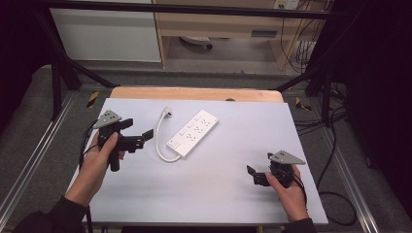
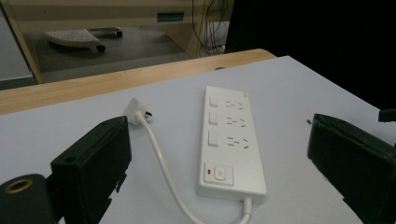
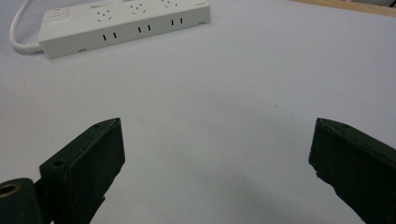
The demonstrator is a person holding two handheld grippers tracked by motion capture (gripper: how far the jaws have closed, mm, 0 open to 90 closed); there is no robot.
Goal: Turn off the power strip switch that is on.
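A white power strip point(image 1: 193, 133) lies at an angle on the pale mat point(image 1: 218, 189), left of centre. Its white cord point(image 1: 158, 141) loops round to a plug point(image 1: 167, 113) lying on the mat. My left gripper point(image 1: 138, 128) is held just left of the strip and stands open with nothing between its jaws. In the left gripper view the strip point(image 2: 231, 140), its red-marked switch point(image 2: 219, 173) and the plug point(image 2: 137, 111) lie ahead of the open left gripper point(image 2: 219, 123). My right gripper point(image 1: 260, 163) is open and empty at the front right. The right gripper view shows the strip point(image 3: 123, 21) far beyond the right gripper point(image 3: 217, 126).
The mat covers a wooden table point(image 1: 194, 93) whose far edge shows bare. Black frame posts point(image 1: 56, 82) stand at the table's back corners. Cables point(image 1: 335, 141) trail on the floor to the right. A wooden cabinet point(image 1: 218, 29) stands behind the table.
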